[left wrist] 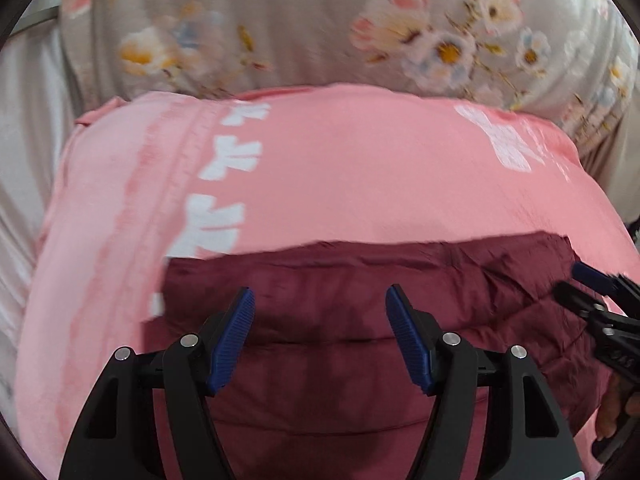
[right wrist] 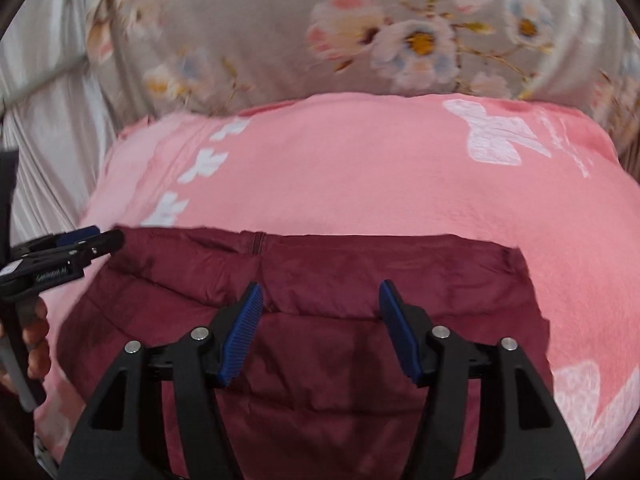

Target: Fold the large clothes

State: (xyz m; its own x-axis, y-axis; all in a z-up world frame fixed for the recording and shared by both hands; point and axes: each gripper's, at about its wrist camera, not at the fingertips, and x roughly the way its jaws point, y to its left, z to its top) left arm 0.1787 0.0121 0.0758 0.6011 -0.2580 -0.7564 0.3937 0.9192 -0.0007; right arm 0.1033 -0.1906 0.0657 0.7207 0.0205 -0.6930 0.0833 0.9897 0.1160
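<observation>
A dark maroon quilted puffer garment (left wrist: 360, 320) lies folded into a broad rectangle on a pink blanket with white bow prints (left wrist: 340, 160), directly below and ahead of both grippers. Its far edge runs straight across just beyond the fingertips, with a short zip seam (right wrist: 256, 242) showing at that edge in the right wrist view. Past that edge the pink blanket stretches bare and flat up to a beige bedsheet printed with pale flowers (left wrist: 280, 20), so there is open room ahead. To the outer side of the right gripper the garment's side edge (right wrist: 532, 280) falls away, with more bare pink blanket beyond it.

The left gripper (left wrist: 320, 328) hangs over the maroon garment with its blue ribbed pads (left wrist: 234, 340) spread well apart; nothing sits between them and they grip nothing. The right gripper (right wrist: 320, 324) is likewise released, its blue pads (right wrist: 242, 332) parted above the quilted fabric and empty. Whether the fingertips brush the cloth I cannot tell.

Each gripper appears at the edge of the other's view, near the garment's far corners. A person's hand (right wrist: 36, 340) holds the left gripper's handle.
</observation>
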